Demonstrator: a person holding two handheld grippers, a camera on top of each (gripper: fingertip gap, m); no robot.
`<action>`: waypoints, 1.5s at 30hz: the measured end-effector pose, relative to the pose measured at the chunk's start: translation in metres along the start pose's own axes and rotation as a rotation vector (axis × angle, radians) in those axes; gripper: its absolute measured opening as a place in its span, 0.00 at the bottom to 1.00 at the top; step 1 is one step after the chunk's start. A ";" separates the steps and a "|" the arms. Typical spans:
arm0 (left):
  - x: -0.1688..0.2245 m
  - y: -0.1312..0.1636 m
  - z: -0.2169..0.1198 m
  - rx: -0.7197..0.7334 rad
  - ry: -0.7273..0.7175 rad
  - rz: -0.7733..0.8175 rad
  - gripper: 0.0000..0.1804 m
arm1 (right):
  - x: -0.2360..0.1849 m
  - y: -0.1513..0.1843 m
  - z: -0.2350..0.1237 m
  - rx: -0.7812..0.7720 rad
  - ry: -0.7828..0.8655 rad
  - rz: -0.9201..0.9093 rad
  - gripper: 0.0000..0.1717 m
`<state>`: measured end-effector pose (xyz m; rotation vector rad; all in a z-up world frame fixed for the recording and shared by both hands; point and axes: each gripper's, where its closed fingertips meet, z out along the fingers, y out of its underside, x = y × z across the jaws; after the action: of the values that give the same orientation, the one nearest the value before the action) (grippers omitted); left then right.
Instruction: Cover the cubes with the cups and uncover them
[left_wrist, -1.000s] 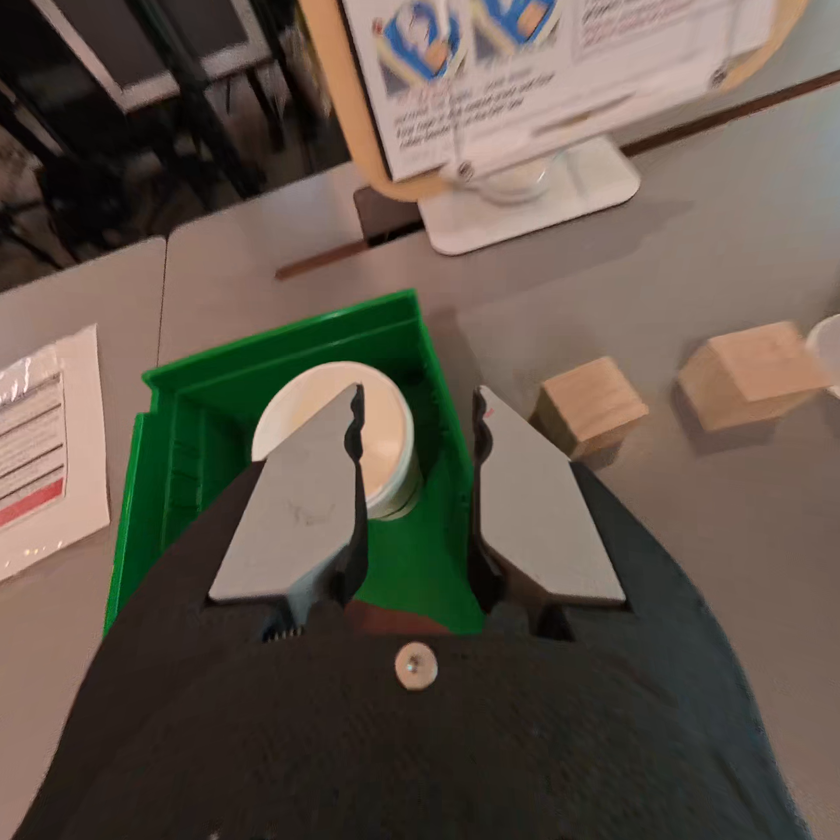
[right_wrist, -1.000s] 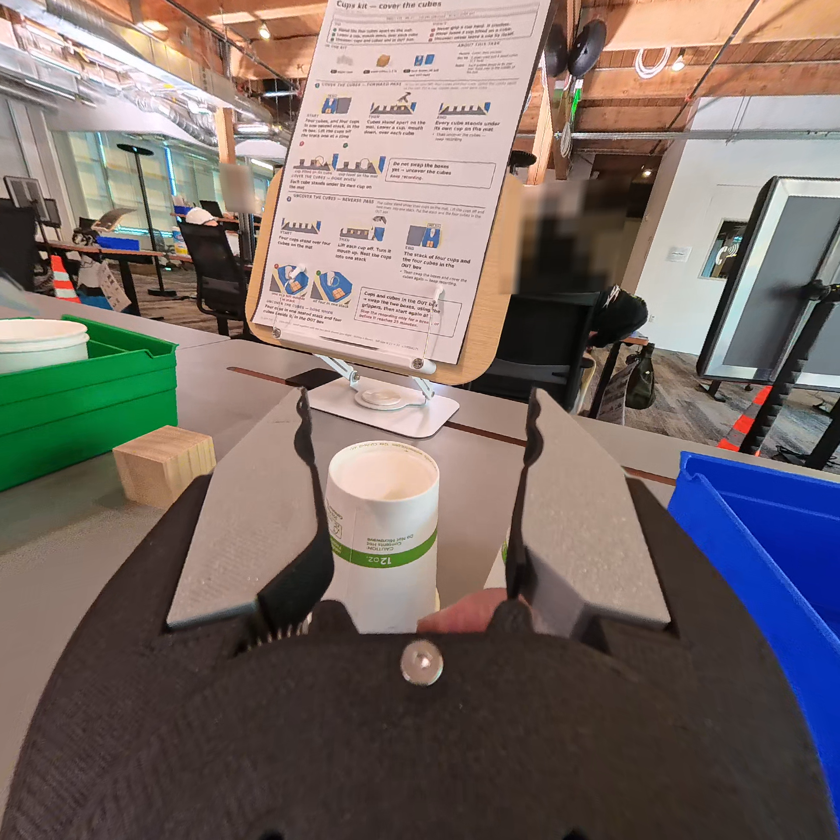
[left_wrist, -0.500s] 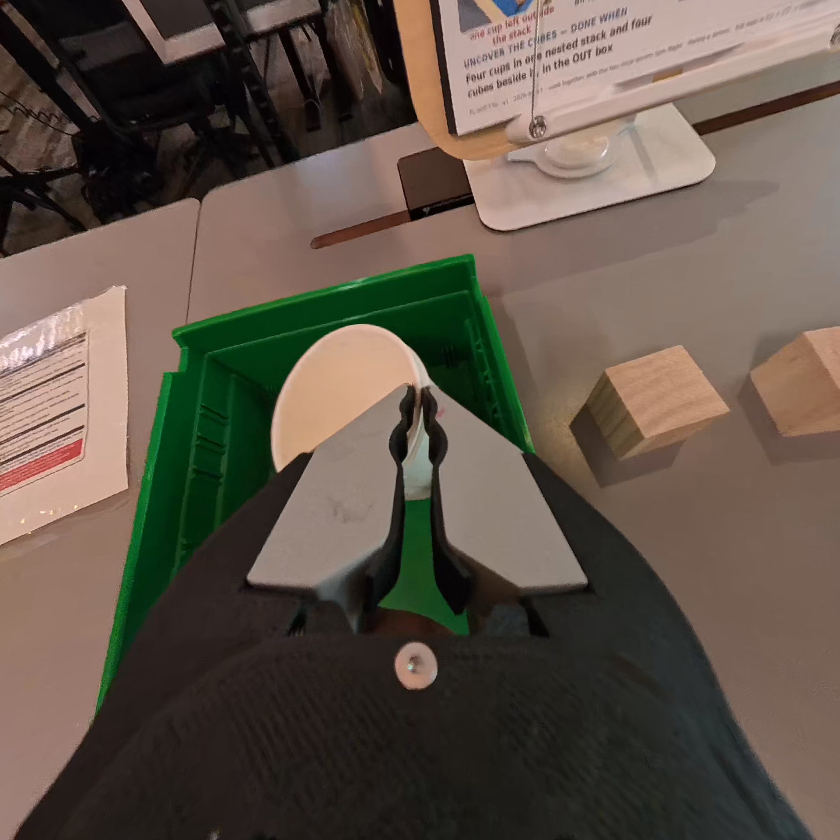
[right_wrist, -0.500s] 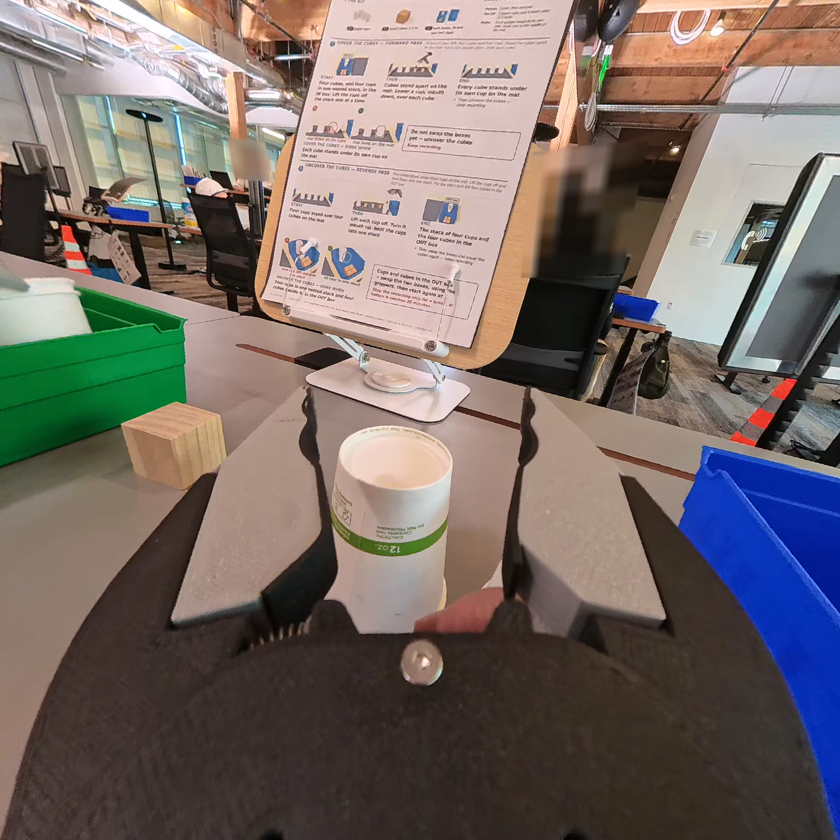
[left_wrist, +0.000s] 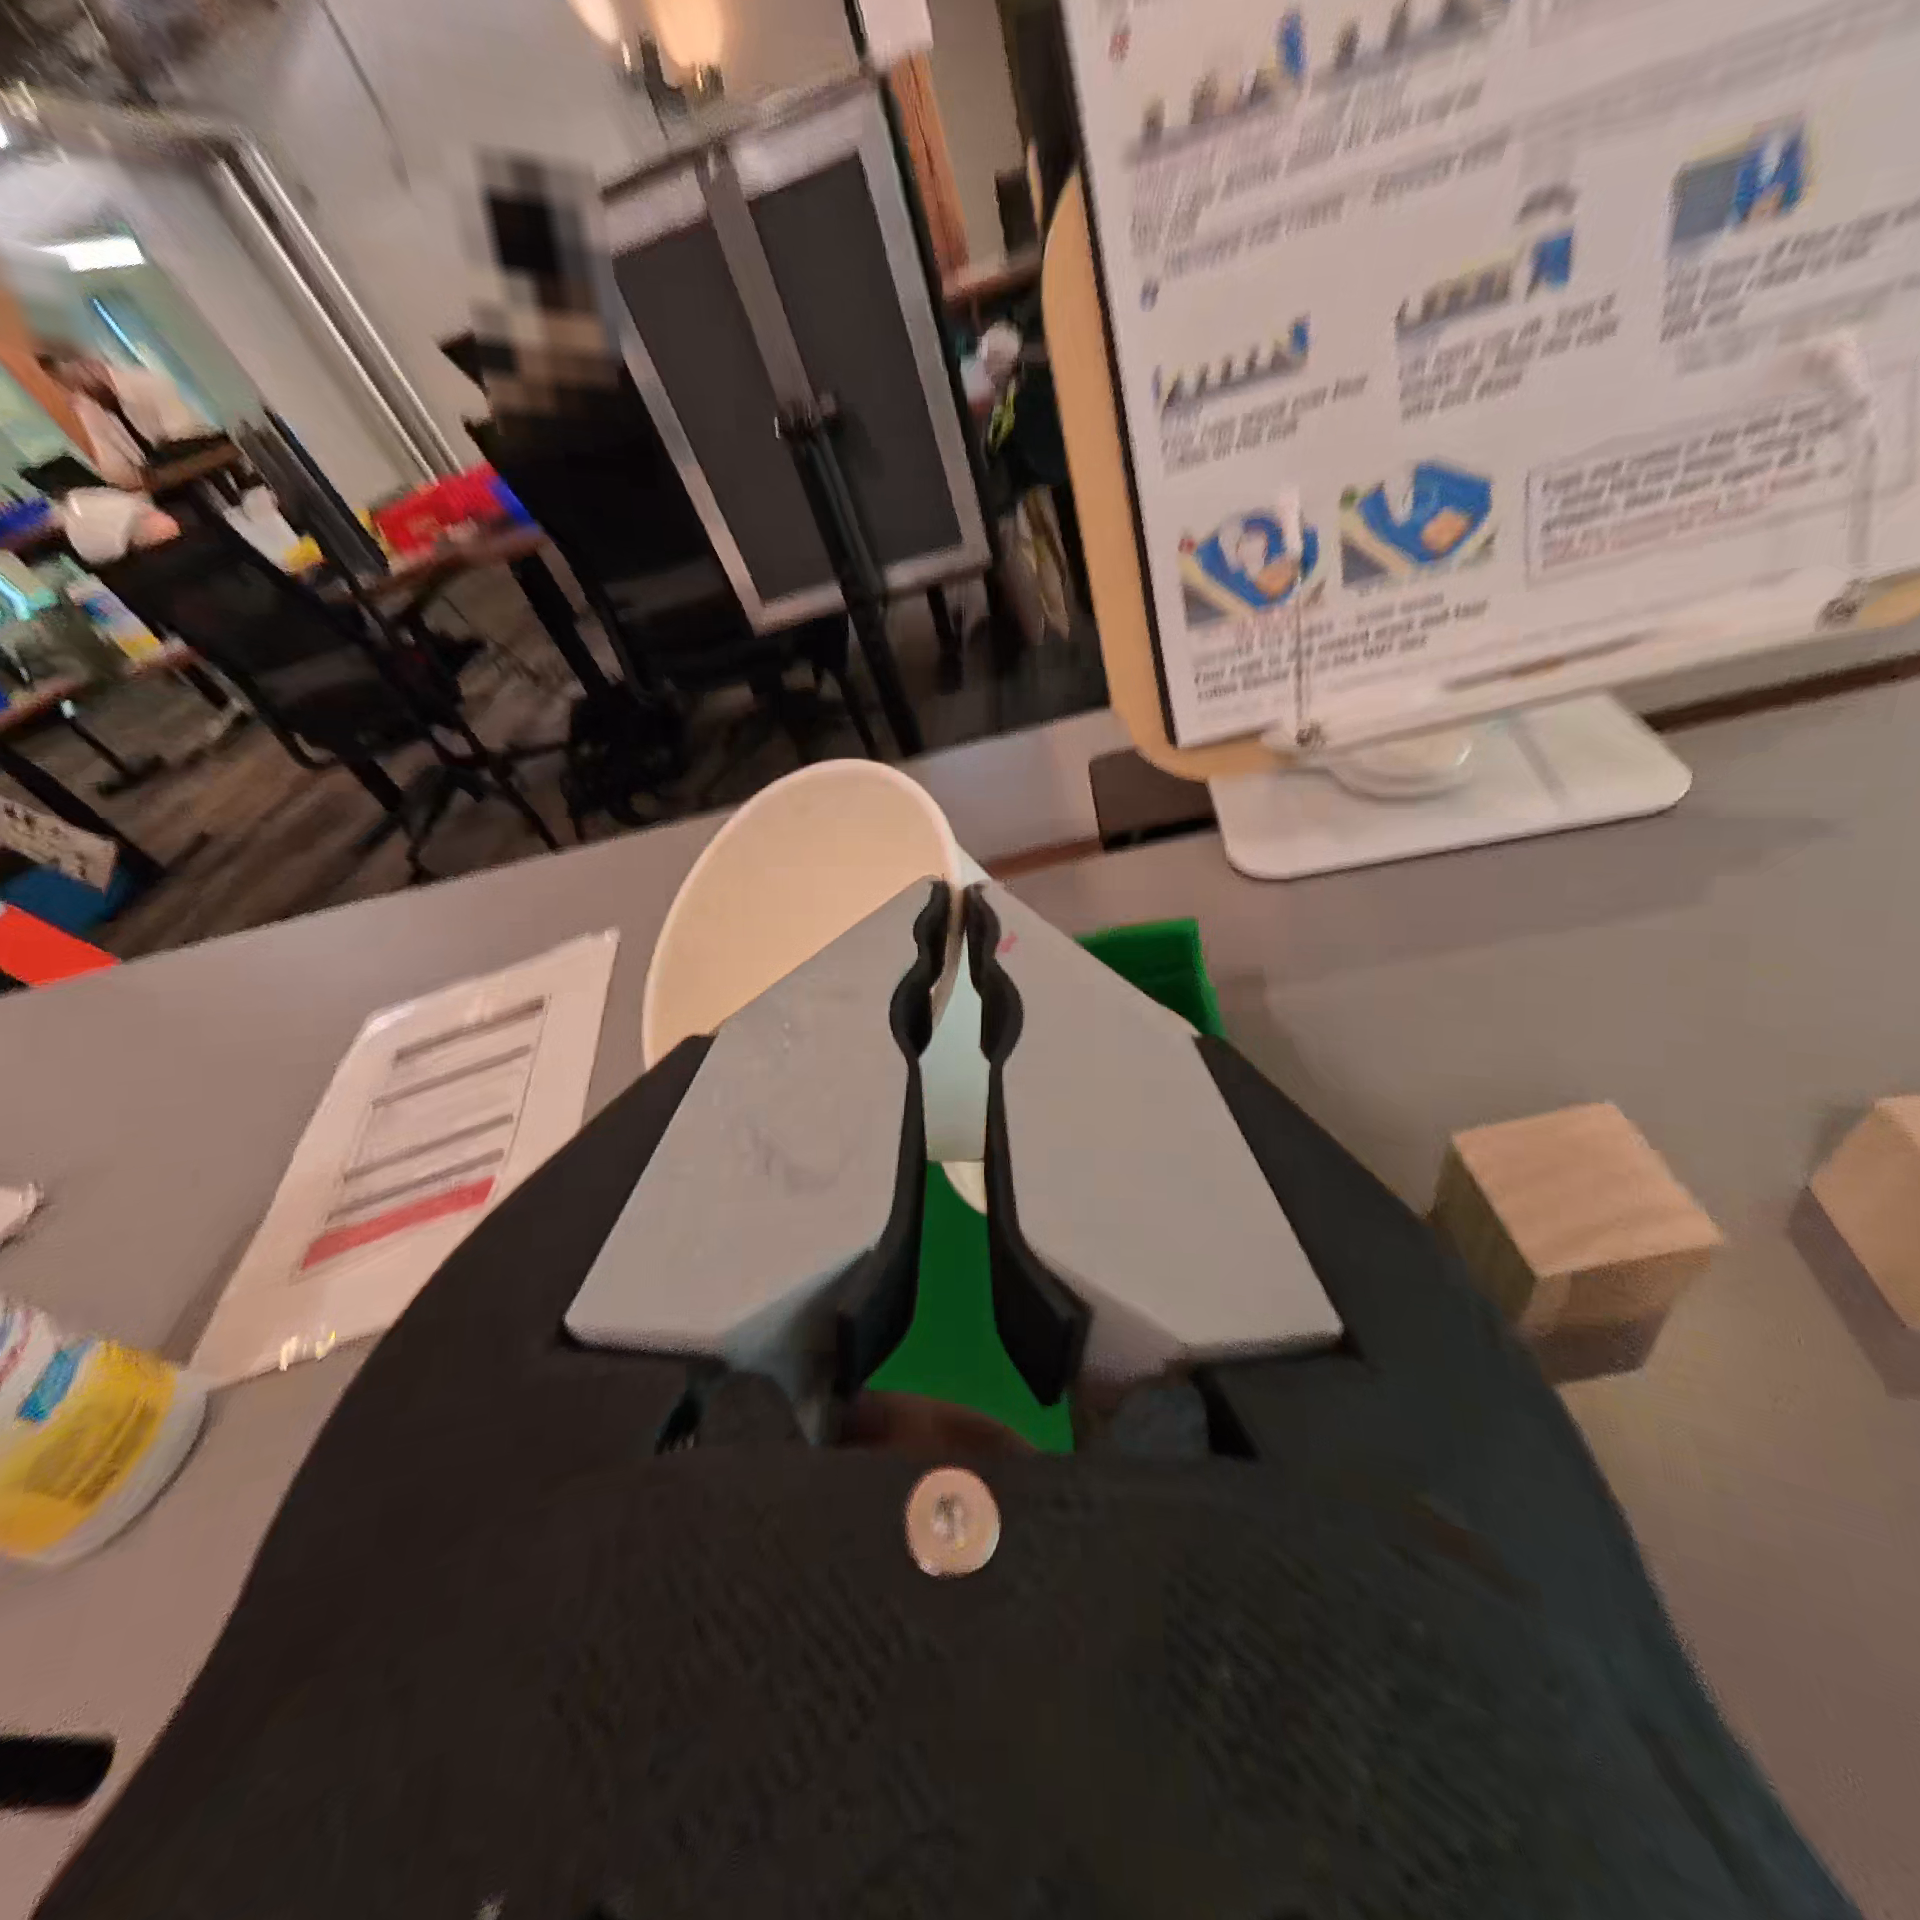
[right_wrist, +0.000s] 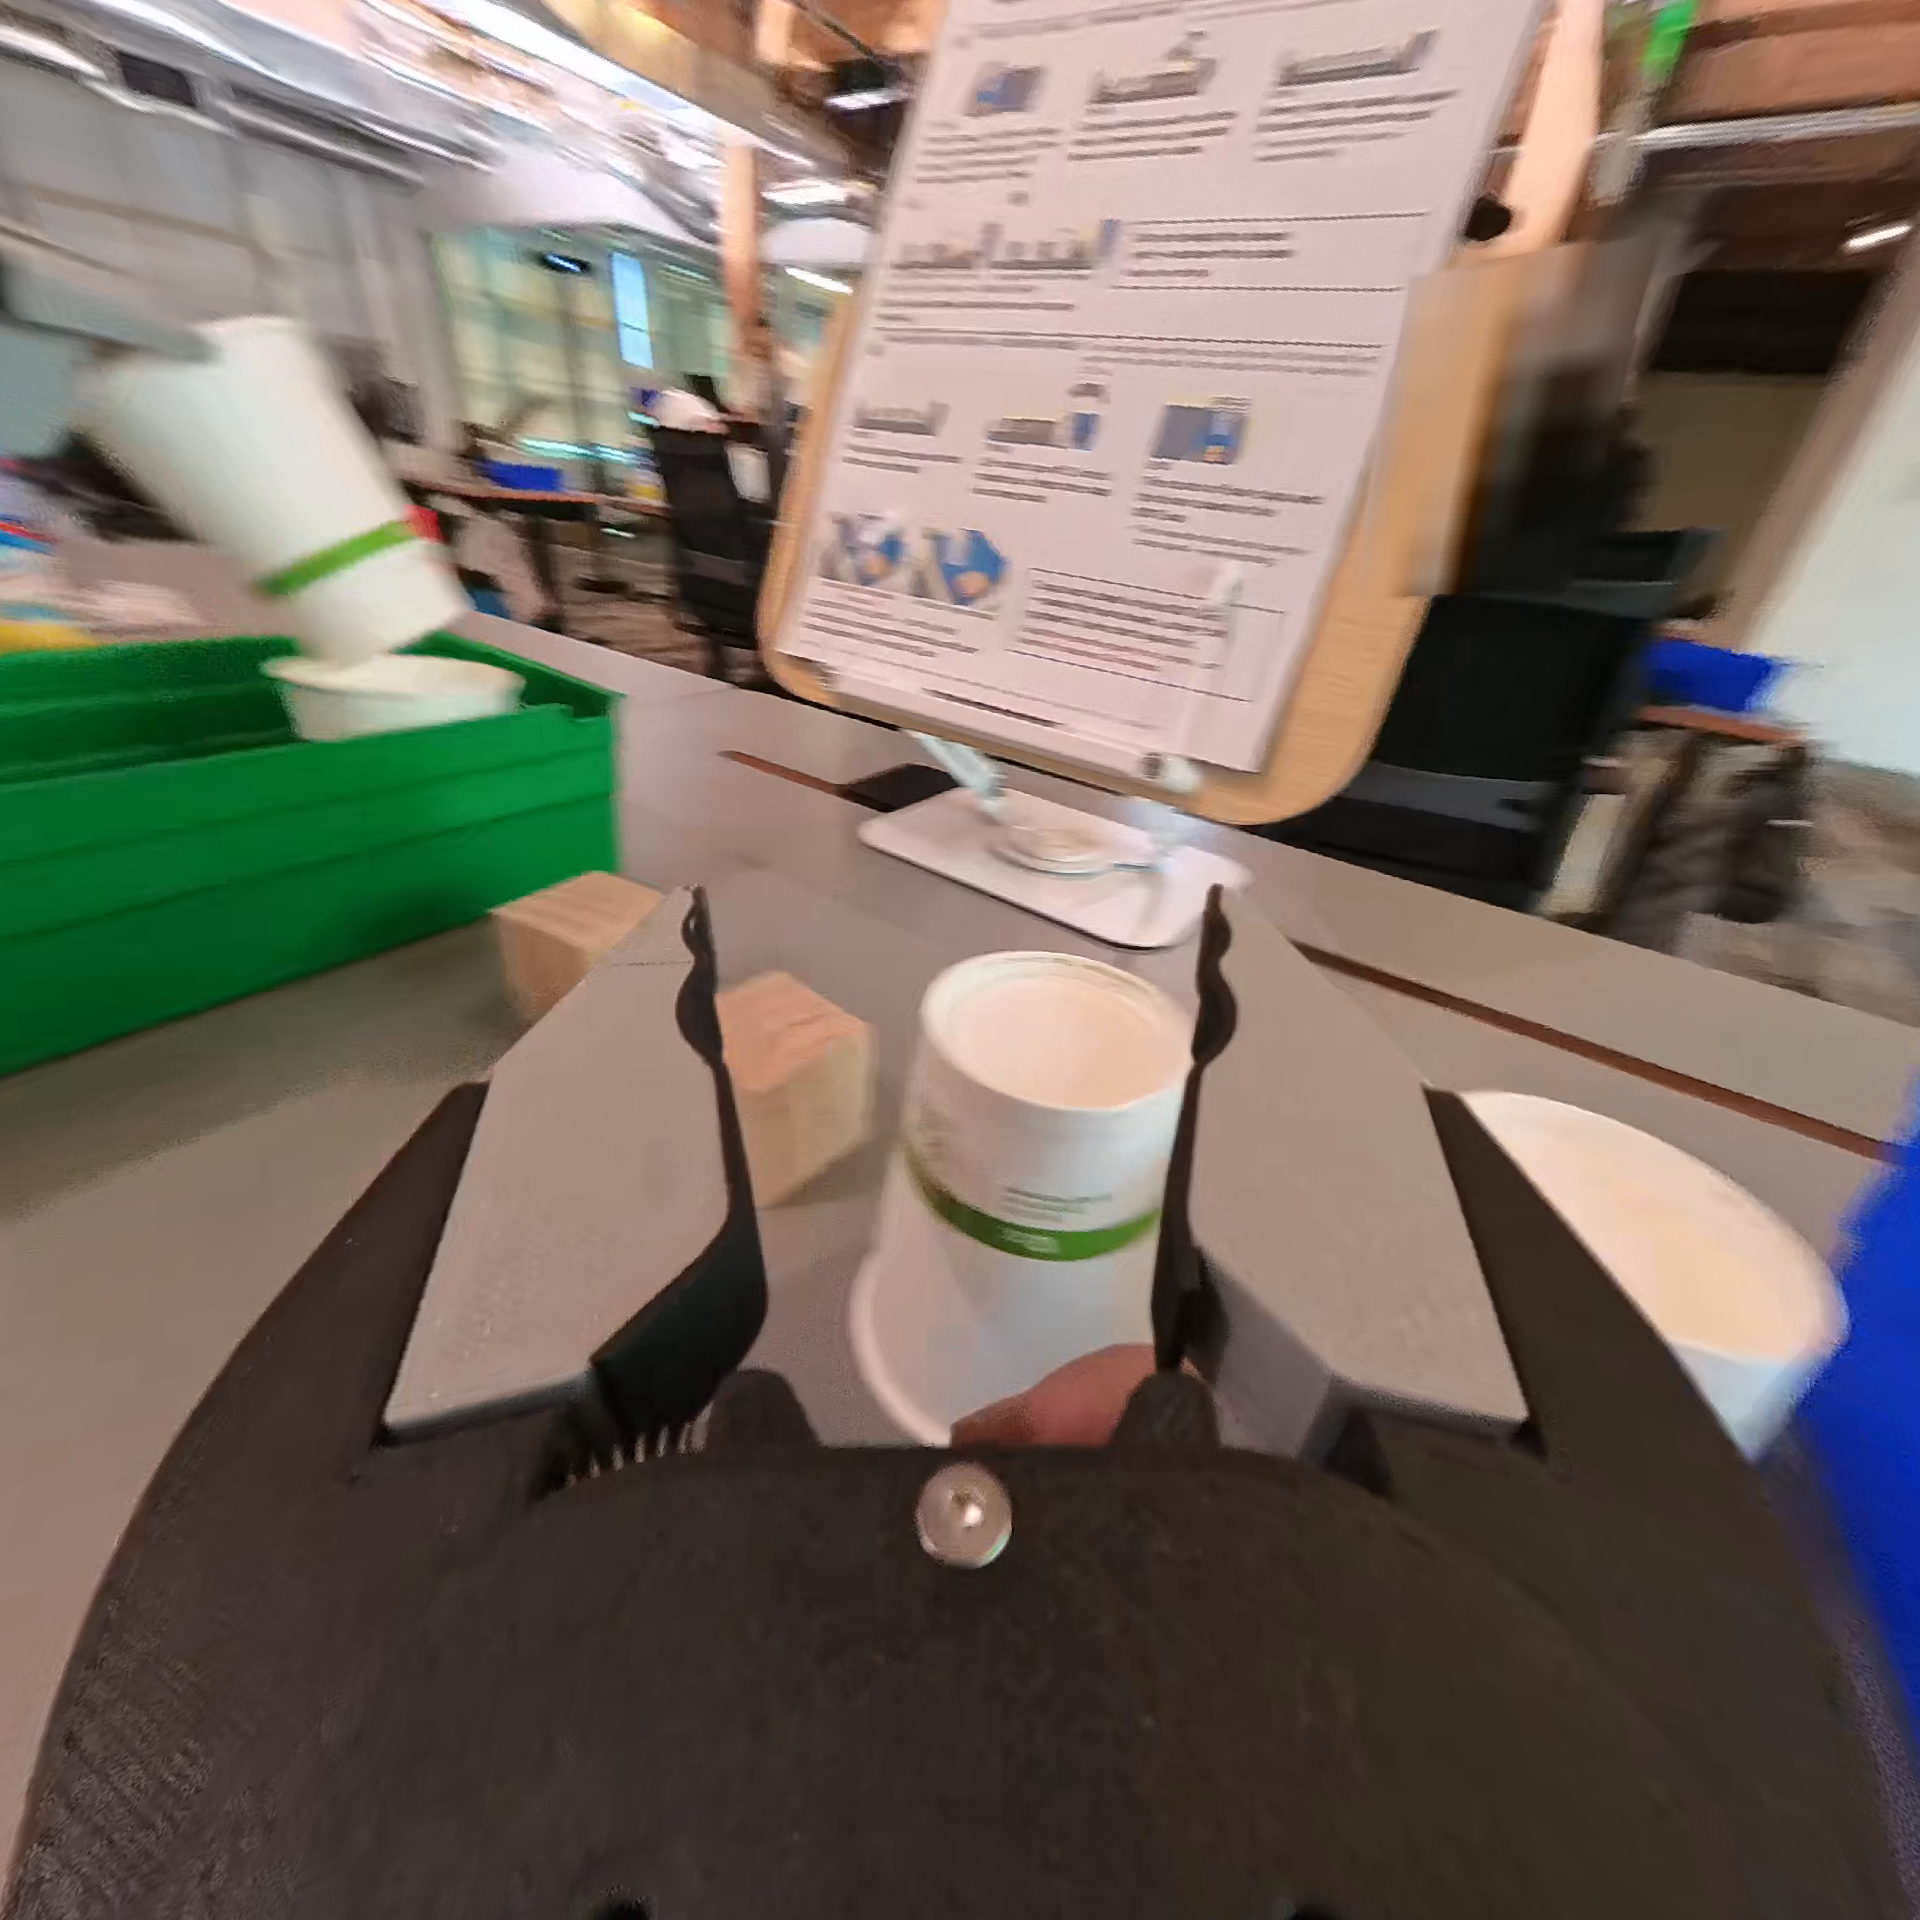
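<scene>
My left gripper (left_wrist: 956, 904) is shut on the rim of a white paper cup (left_wrist: 790, 914) and holds it tilted above the green bin (left_wrist: 1143, 966). The right wrist view shows this cup (right_wrist: 281, 488) in the air over more white cups (right_wrist: 395, 691) left in the bin (right_wrist: 260, 831). My right gripper (right_wrist: 951, 925) is open. An upside-down white cup with a green band (right_wrist: 1029, 1174) stands on the table between its fingers, close to the right one. Two wooden cubes (right_wrist: 800, 1081) (right_wrist: 566, 930) sit uncovered to its left; they also show in the left wrist view (left_wrist: 1569, 1236) (left_wrist: 1870, 1205).
Another white cup (right_wrist: 1652, 1247) stands right of my right gripper, next to a blue bin (right_wrist: 1881, 1403). An instruction board on a white stand (left_wrist: 1455, 416) is at the back of the grey table. A paper sheet (left_wrist: 436, 1122) and a yellow packet (left_wrist: 83, 1444) lie at the left.
My left gripper closed on the rim of the top cup in the green bin and lifted it out, tilting up. My right gripper stayed open and shifted left, so the upside-down cup now sits near its right finger.
</scene>
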<state>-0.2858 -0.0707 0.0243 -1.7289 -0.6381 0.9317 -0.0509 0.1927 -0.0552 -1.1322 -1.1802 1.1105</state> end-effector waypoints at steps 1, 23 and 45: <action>0.006 -0.016 -0.008 0.064 0.013 0.005 0.01 | -0.014 -0.002 -0.001 0.009 -0.098 0.050 0.50; 0.288 -0.010 -0.137 0.447 0.969 -0.501 0.01 | -0.042 -0.036 -0.018 0.086 -0.782 0.952 0.58; 0.284 0.054 -0.105 0.305 0.720 -0.282 0.26 | -0.046 -0.004 -0.005 -0.051 -0.558 0.575 0.51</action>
<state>-0.0404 0.0769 -0.0891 -1.5043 -0.2310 0.1590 -0.0482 0.1463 -0.0564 -1.2838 -1.3398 1.9370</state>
